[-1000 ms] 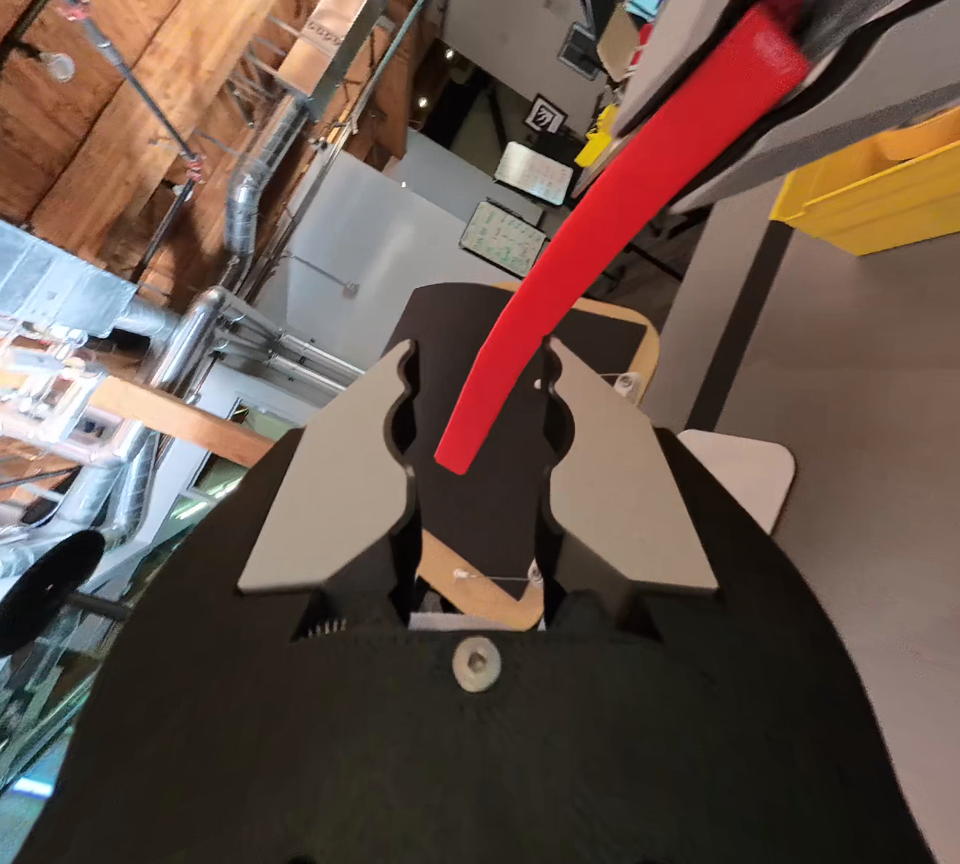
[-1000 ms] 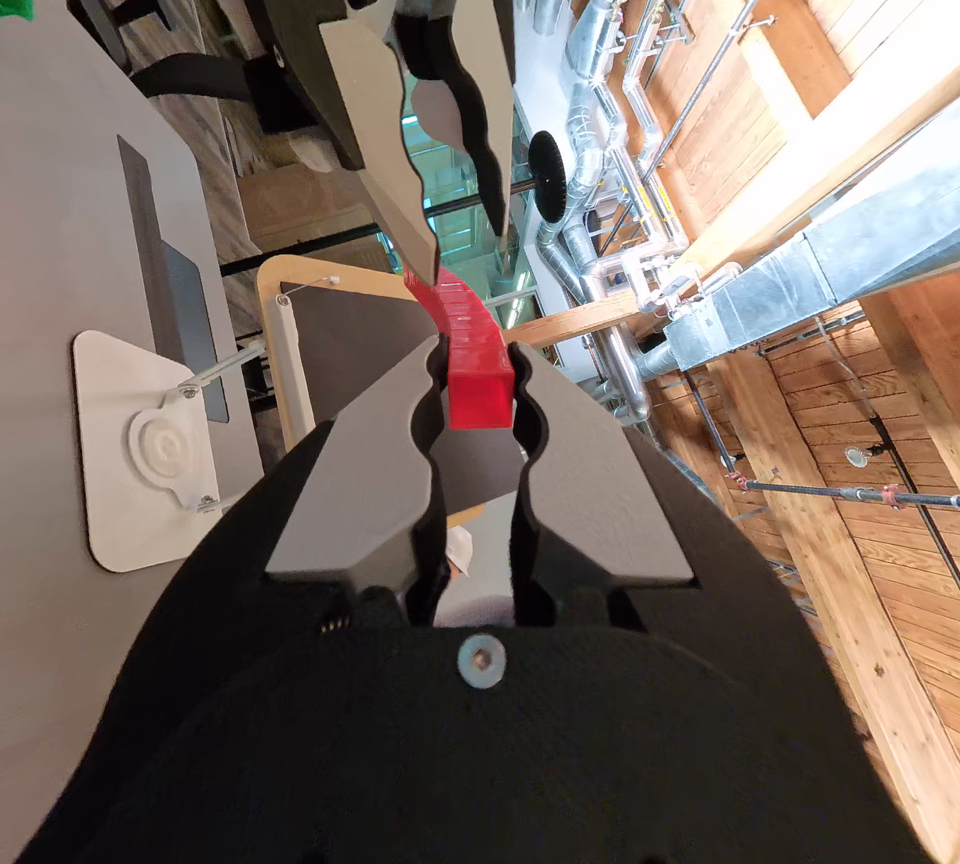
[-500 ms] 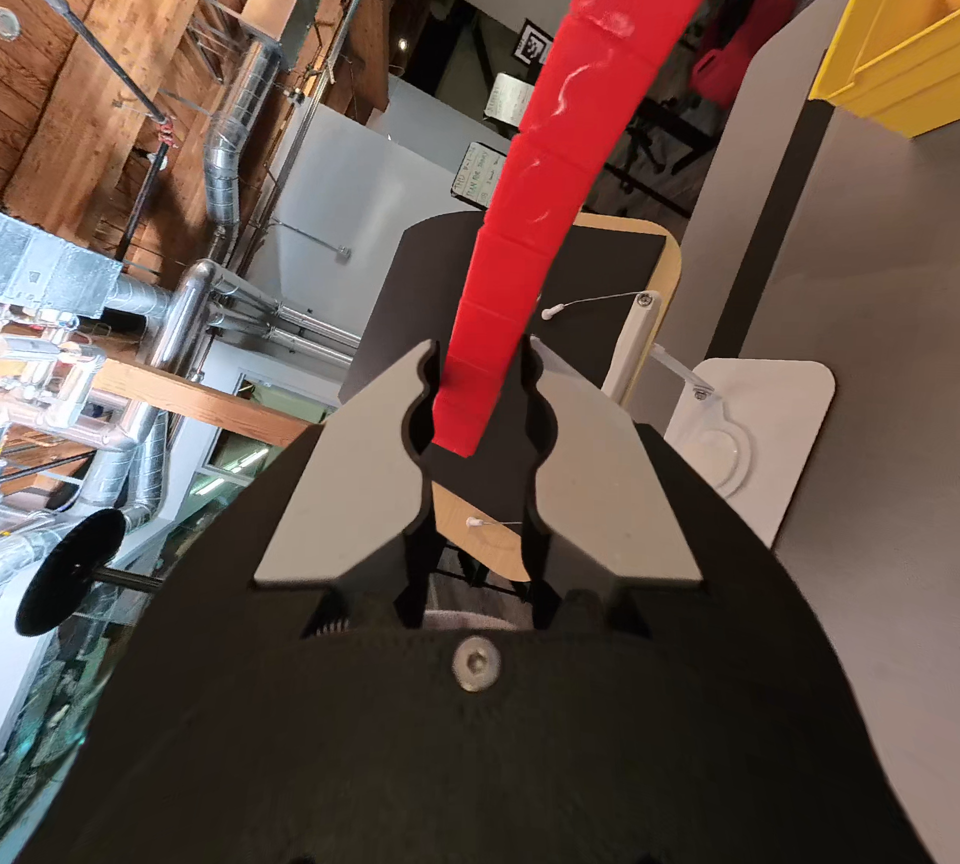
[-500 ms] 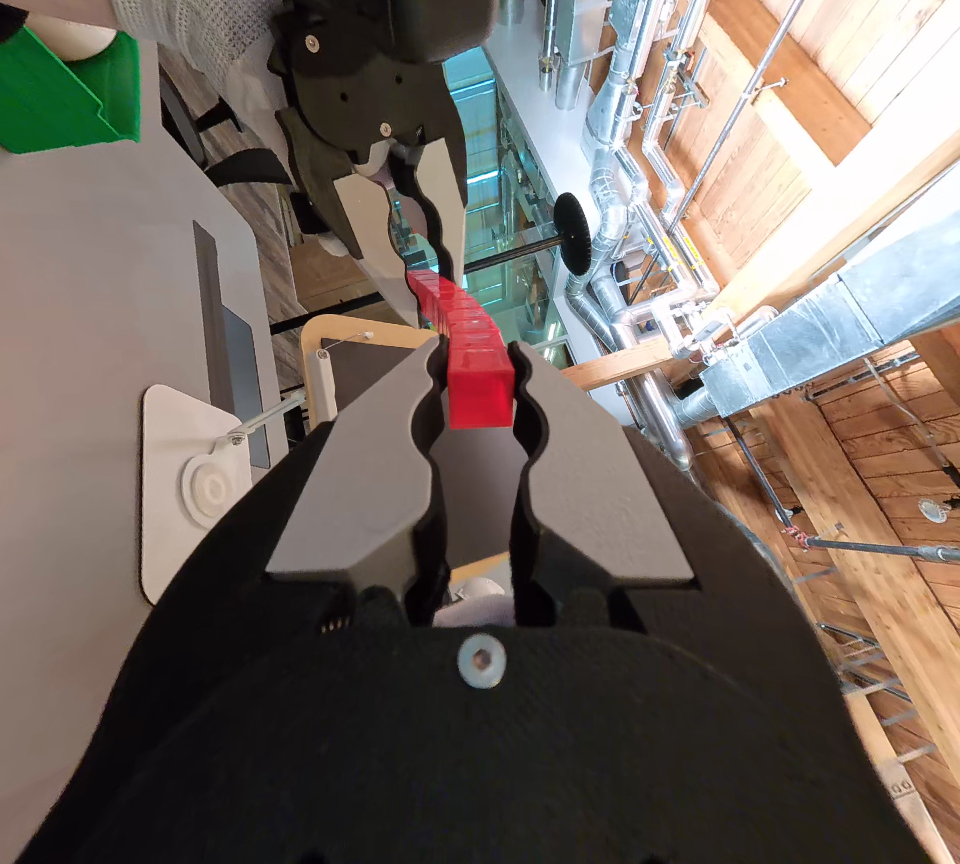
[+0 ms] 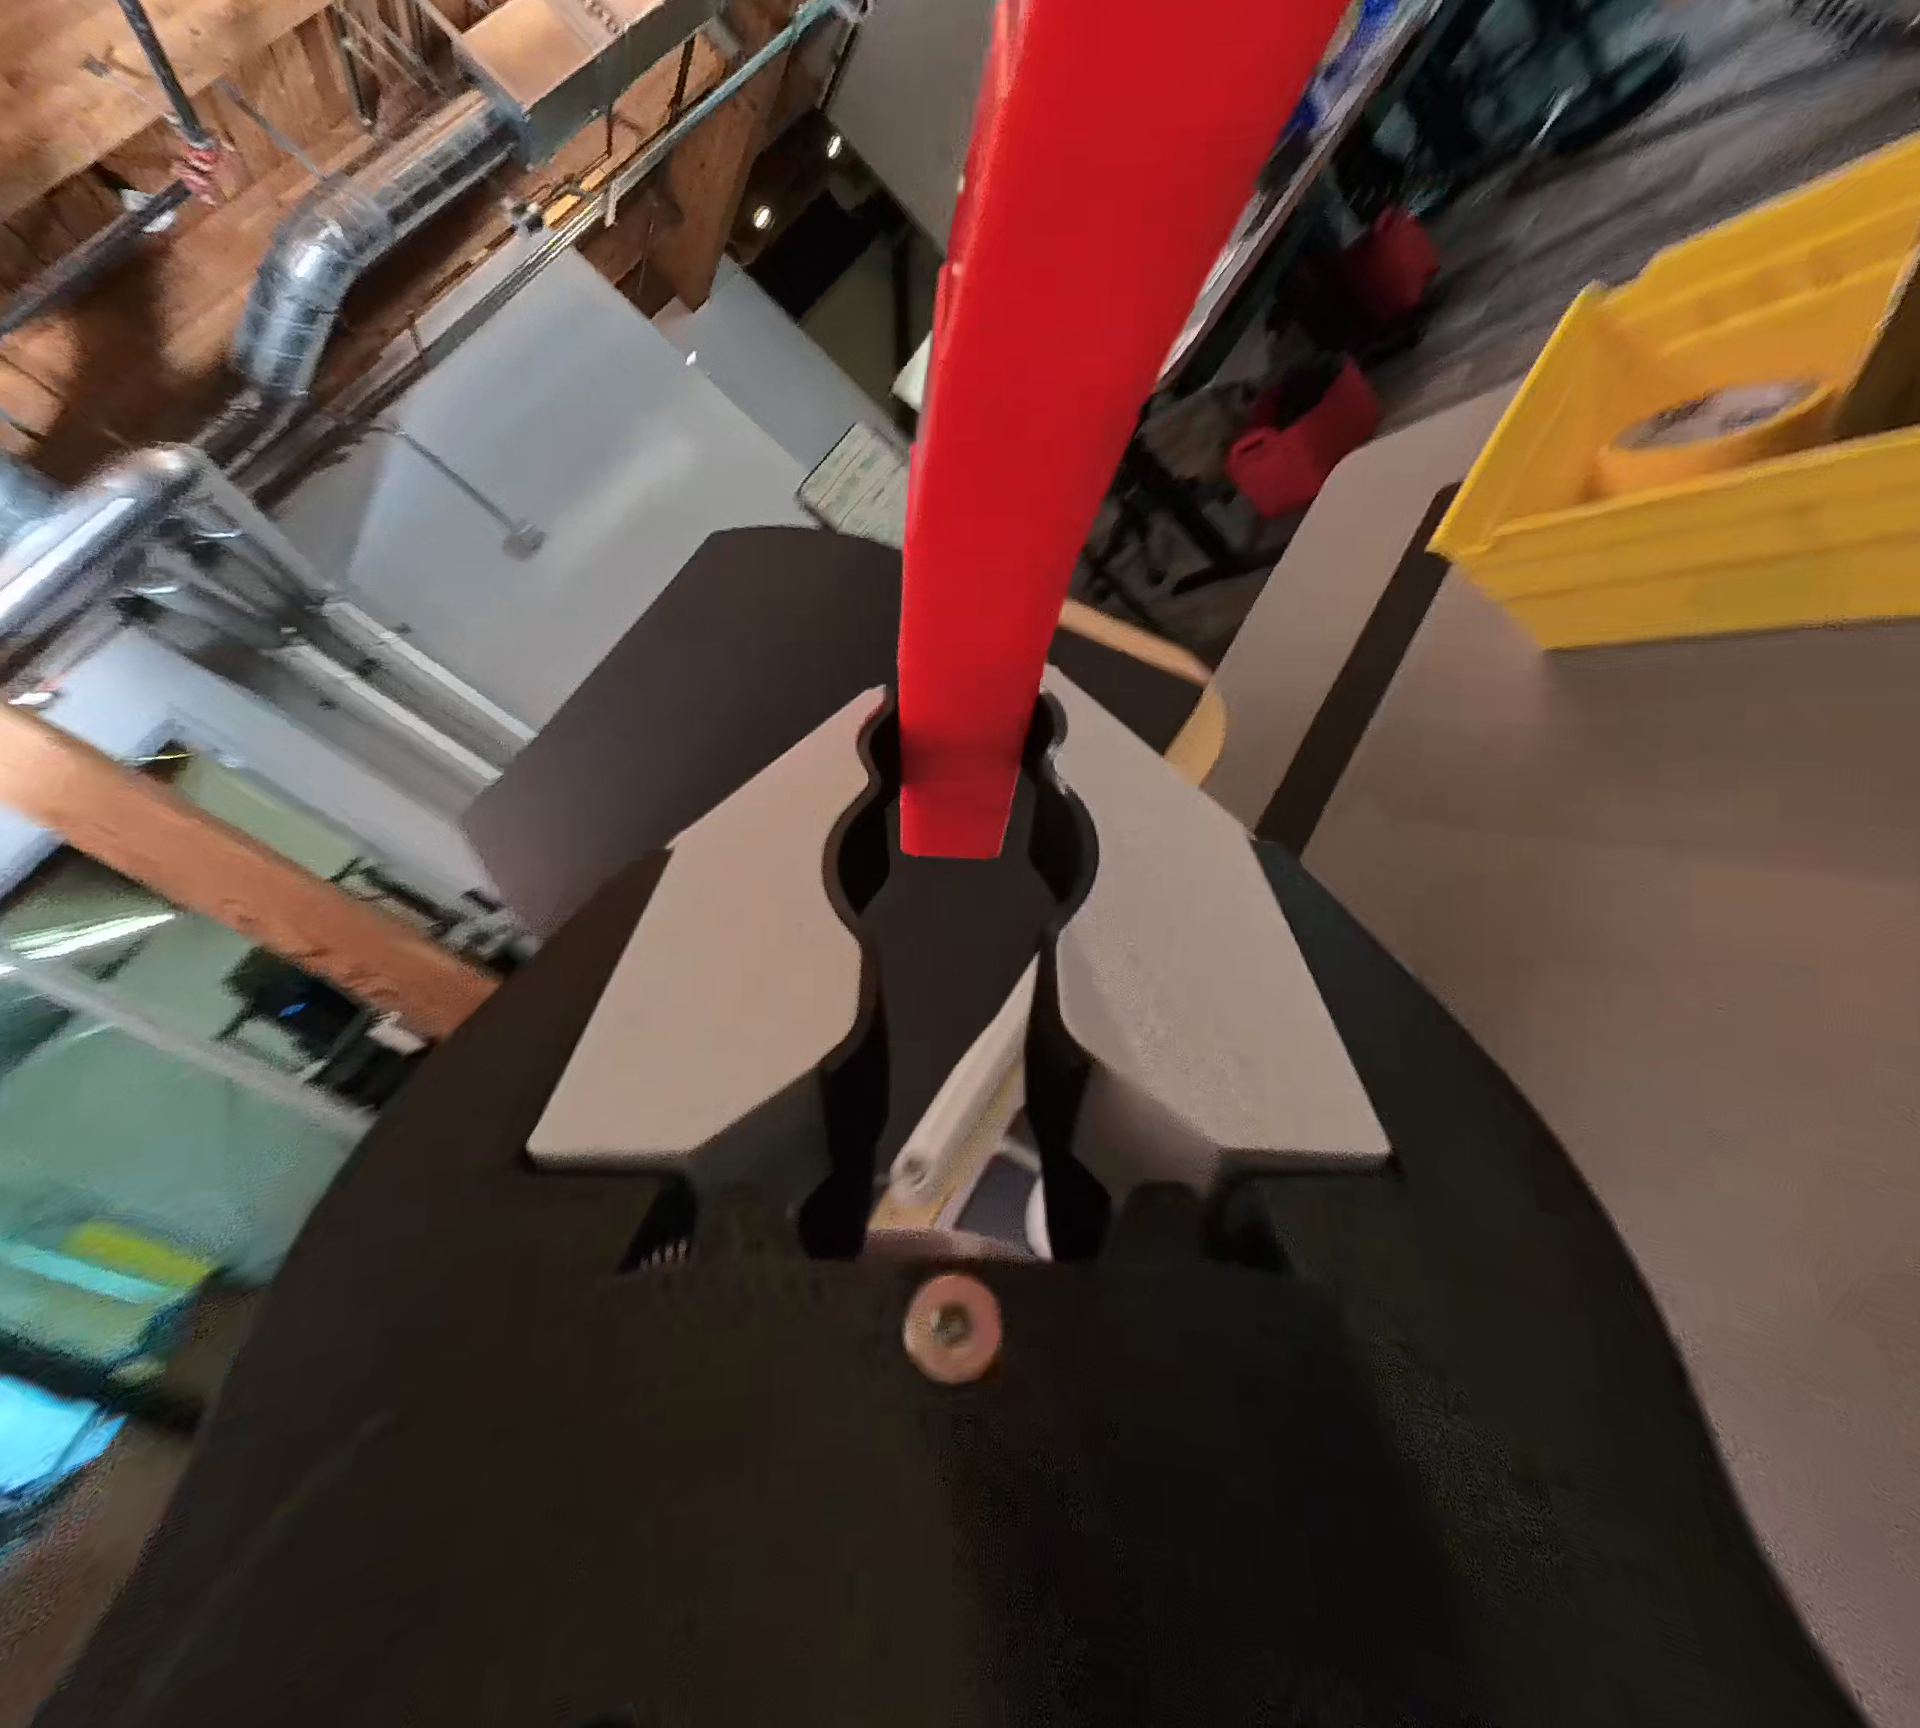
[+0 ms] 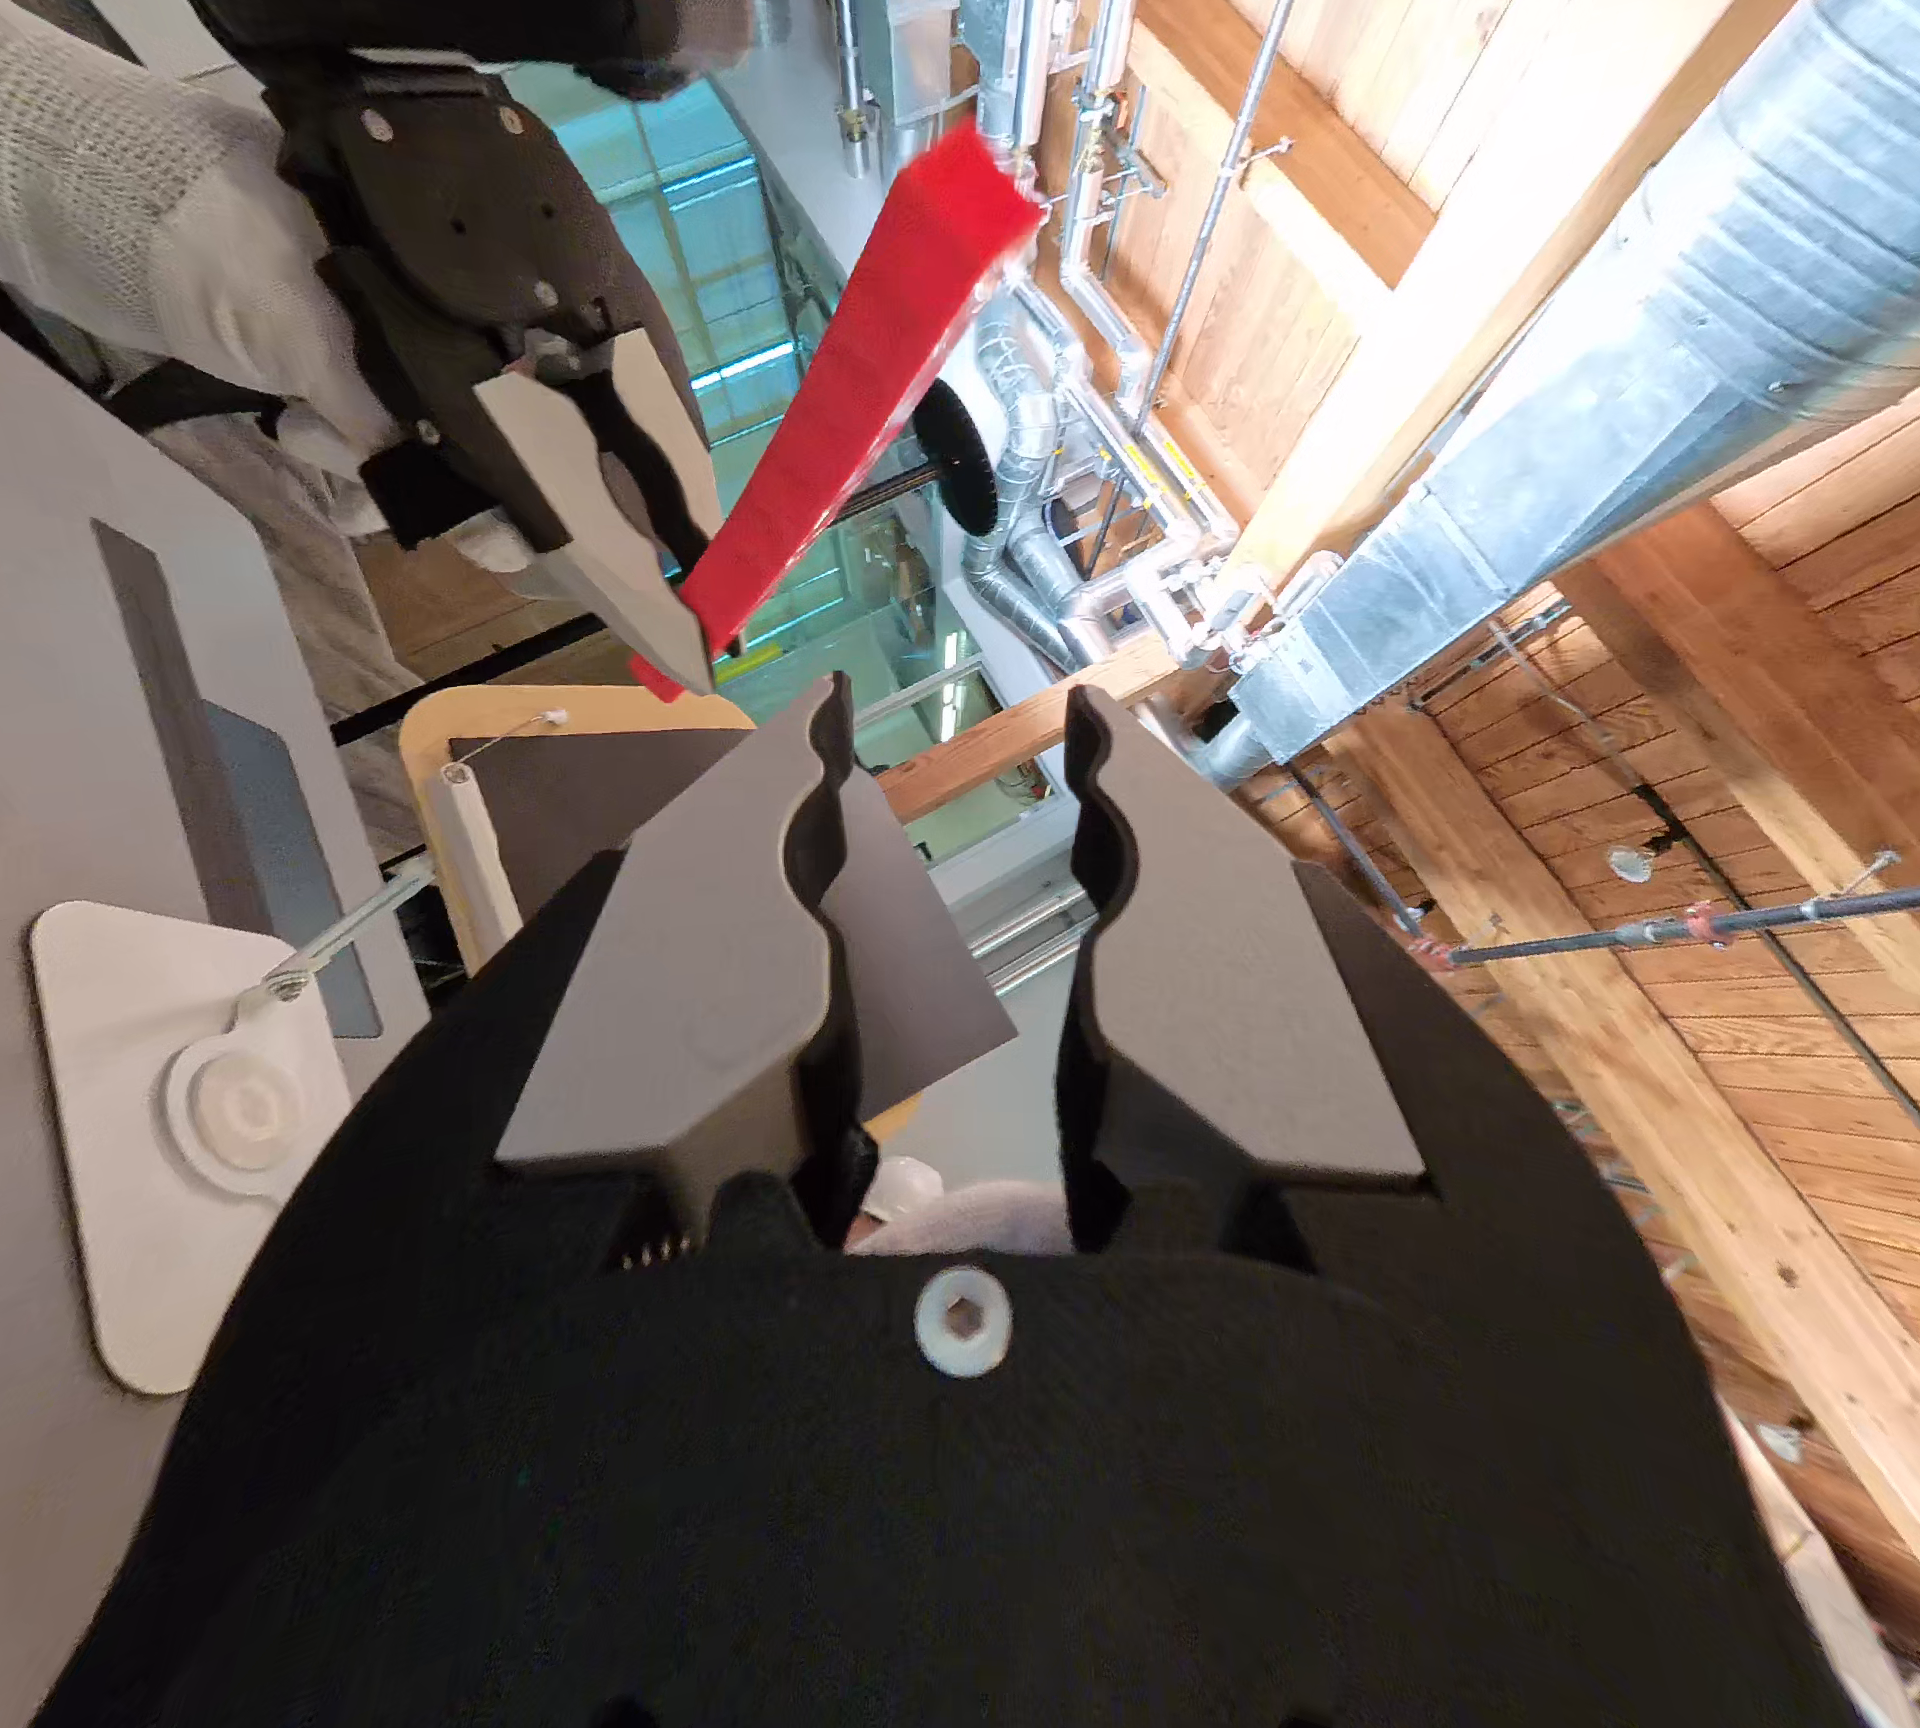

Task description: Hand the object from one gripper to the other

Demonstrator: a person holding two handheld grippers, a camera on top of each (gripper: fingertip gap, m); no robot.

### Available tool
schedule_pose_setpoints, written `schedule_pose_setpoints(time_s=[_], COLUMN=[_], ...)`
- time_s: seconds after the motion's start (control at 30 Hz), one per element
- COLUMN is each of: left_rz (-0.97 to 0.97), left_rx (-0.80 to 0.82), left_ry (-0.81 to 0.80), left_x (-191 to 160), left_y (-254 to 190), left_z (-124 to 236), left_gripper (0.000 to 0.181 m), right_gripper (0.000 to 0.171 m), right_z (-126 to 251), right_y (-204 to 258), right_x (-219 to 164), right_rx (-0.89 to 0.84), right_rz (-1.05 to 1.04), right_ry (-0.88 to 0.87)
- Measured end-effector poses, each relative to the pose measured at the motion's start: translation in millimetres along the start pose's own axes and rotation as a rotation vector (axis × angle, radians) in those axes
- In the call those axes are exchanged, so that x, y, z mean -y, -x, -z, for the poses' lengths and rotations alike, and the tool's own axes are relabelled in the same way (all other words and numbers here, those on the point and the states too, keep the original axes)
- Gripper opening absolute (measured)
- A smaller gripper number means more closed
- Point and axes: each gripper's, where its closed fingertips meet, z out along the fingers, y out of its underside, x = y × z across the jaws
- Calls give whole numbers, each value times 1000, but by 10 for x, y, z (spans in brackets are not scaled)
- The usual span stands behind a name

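A long red bar (image 5: 1049, 328) made of joined blocks rises out of my left gripper (image 5: 961, 743), whose fingertips (image 5: 1060, 733) are shut on its lower end. In the right wrist view the same red bar (image 6: 852, 400) sticks up at a slant from the left gripper (image 6: 686, 629), which a gloved hand (image 6: 135, 213) holds at the upper left. My right gripper (image 6: 956, 722) is open with nothing between its pads (image 6: 821, 764), and it stands a little below and to the right of the bar's gripped end.
A yellow bin (image 5: 1714, 473) with a roll of yellow tape (image 5: 1714, 421) sits on the grey table (image 5: 1610, 951) at the right. A white mount plate (image 6: 177, 1117) lies on the table. A dark board with a light wooden rim (image 6: 499, 722) stands behind. The grippers' ends are close to 15 centimetres from one another.
My left gripper closed on the red bar's end. My right gripper, shut on the other end before, opened and let go, and the two grippers moved apart with the bar in the left one.
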Motion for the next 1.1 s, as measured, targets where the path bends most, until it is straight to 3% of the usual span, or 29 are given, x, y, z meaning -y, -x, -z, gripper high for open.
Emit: schedule_pose_setpoints(time_s=[0.2,0.43,0.5,0.67,0.77,0.83,1.0,1.1], left_rz=[367,612,670,818,883,910,957,916], left_rx=[-218,-444,-480,-578,-640,-647,-661,-597], left_ry=[-321,-613,-649,-696,-689,-682,-691,-662], left_x=[484,903,948,1066,1130,1158,1169,1166], left_y=[-166,-388,-431,-544,-627,-673,-687,-676], left_z=[83,211,203,176,165,140,115,82], left_gripper=[21,21,21,21,21,21,21,31], right_gripper=[43,40,34,36,28,20,19,19], right_z=[-104,-168,-178,-177,-159,-149,-121,-122], right_y=[272,361,345,345,338,272,258,239], right_x=[-132,-182,-257,-279,-241,-261,-279,-333], right_rx=[154,262,197,20,-60,-106,-65,-28], right_rz=[-201,-751,-676,-156,97,111,81,28], right_ry=[10,-147,-138,-29,17,46,49,66])
